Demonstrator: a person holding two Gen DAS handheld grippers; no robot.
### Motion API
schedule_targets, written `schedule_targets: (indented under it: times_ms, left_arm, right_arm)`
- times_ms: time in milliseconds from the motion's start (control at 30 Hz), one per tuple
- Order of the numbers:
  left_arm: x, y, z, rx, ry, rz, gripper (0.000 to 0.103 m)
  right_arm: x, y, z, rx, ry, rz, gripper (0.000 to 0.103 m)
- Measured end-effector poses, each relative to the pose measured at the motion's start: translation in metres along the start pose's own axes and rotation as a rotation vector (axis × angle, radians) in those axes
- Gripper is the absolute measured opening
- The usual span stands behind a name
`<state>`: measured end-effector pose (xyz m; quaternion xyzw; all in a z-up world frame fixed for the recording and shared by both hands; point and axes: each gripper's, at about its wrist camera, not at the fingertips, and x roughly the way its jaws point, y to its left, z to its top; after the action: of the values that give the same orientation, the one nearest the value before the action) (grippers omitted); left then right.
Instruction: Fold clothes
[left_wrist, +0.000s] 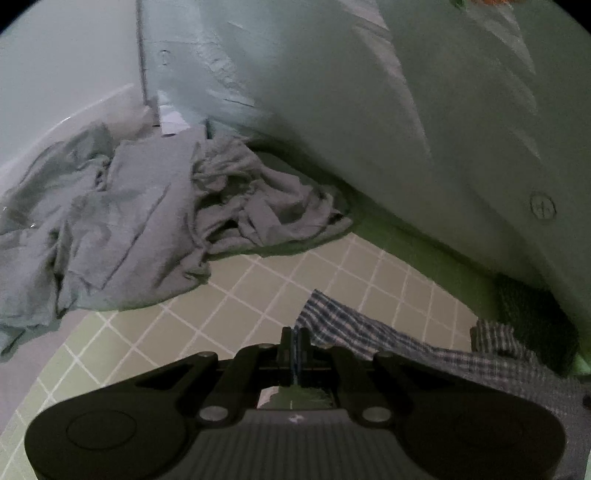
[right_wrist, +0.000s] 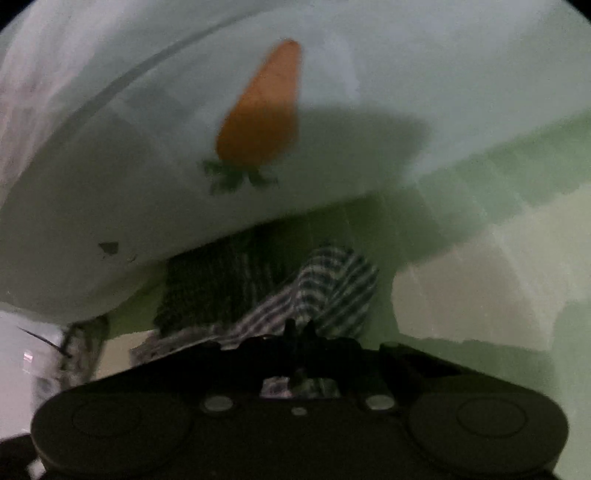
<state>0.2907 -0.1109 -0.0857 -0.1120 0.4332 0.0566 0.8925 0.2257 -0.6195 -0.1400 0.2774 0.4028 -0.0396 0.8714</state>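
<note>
- L gripper (left_wrist: 295, 338): jaws fully closed, pinching an edge of the plaid garment (left_wrist: 369, 332); cloth trails off to the right over the checked bed cover (left_wrist: 277, 295).
- R gripper (right_wrist: 301, 330): jaws look closed w/ plaid cloth (right_wrist: 332, 284) bunched at the tips; view is motion-blurred, so whether the grip is firm can't be told.
- Task item: plaid garment lies low, near the pale pillow w/ carrot print (right_wrist: 258, 110); a dark knit item (right_wrist: 214, 280) sits just behind it.
- Grey clothes pile (left_wrist: 129, 221): unfolded, well apart at upper left.
- Step (judged): both ends pinched, ready to spread/lift.
- Tips: keep both pinches on one cloth layer; pull hands apart evenly till the edge is taut; lift clear of the knit item; lay flat on bare cover before folding.
</note>
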Motion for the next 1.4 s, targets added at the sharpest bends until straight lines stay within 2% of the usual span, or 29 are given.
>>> schedule_targets:
  times_ms: [100,167,300,400,467,533,667,733,800,833,867,900,933,967,1067,1233,1400]
  left_arm:
    - [0.008,-0.006,-0.005,0.002,0.019,0.010,0.002]
    - [0.006,-0.008,-0.007,0.000,0.013,0.012,0.002]
    - [-0.013,-0.019,-0.009,0.054,-0.039,-0.058,0.002]
    - [-0.030,-0.035,-0.014,0.100,-0.062,-0.111,0.002]
    - [-0.044,-0.050,-0.023,0.135,-0.071,-0.170,0.002]
    - [-0.060,-0.068,-0.034,0.186,-0.079,-0.234,0.002]
    - [-0.090,-0.108,-0.082,0.334,-0.042,-0.375,0.002]
    - [-0.100,-0.121,-0.110,0.398,-0.003,-0.416,0.002]
    - [-0.109,-0.129,-0.136,0.435,0.055,-0.434,0.007]
    - [-0.112,-0.130,-0.148,0.435,0.087,-0.432,0.013]
    - [-0.114,-0.129,-0.157,0.427,0.115,-0.430,0.024]
    - [-0.116,-0.127,-0.163,0.416,0.136,-0.428,0.031]
    - [-0.118,-0.124,-0.166,0.411,0.142,-0.420,0.047]
    - [-0.120,-0.120,-0.169,0.407,0.142,-0.407,0.061]
    - [-0.124,-0.111,-0.169,0.384,0.107,-0.321,0.077]
    - [-0.109,-0.095,-0.155,0.315,0.115,-0.206,0.081]
    - [-0.083,-0.083,-0.152,0.279,0.184,-0.101,0.083]
  right_arm:
    - [0.019,0.001,-0.003,-0.098,0.034,-0.076,0.003]
    - [0.016,0.005,-0.008,-0.141,0.030,-0.102,0.006]
    - [-0.025,0.006,-0.020,-0.083,-0.068,-0.140,0.035]
    - [-0.068,0.004,-0.044,-0.031,-0.122,-0.123,0.046]
    - [-0.092,0.003,-0.070,-0.027,-0.129,-0.146,0.055]
    - [-0.110,0.001,-0.098,-0.027,-0.123,-0.191,0.066]
    - [-0.137,-0.014,-0.150,0.040,-0.100,-0.256,0.072]
    - [-0.144,-0.019,-0.169,0.067,-0.096,-0.272,0.075]
    - [-0.151,-0.022,-0.184,0.084,-0.097,-0.286,0.076]
    - [-0.154,-0.022,-0.190,0.086,-0.102,-0.292,0.077]
    - [-0.157,-0.020,-0.193,0.078,-0.113,-0.299,0.082]
    - [-0.159,-0.016,-0.195,0.065,-0.128,-0.306,0.090]
    - [-0.161,-0.012,-0.196,0.051,-0.143,-0.313,0.101]
    - [-0.165,-0.010,-0.198,0.033,-0.160,-0.314,0.103]
    - [-0.166,-0.003,-0.198,-0.014,-0.179,-0.275,0.103]
    - [-0.147,0.022,-0.189,-0.118,-0.158,-0.247,0.103]
    - [-0.120,0.060,-0.179,-0.233,-0.132,-0.189,0.103]
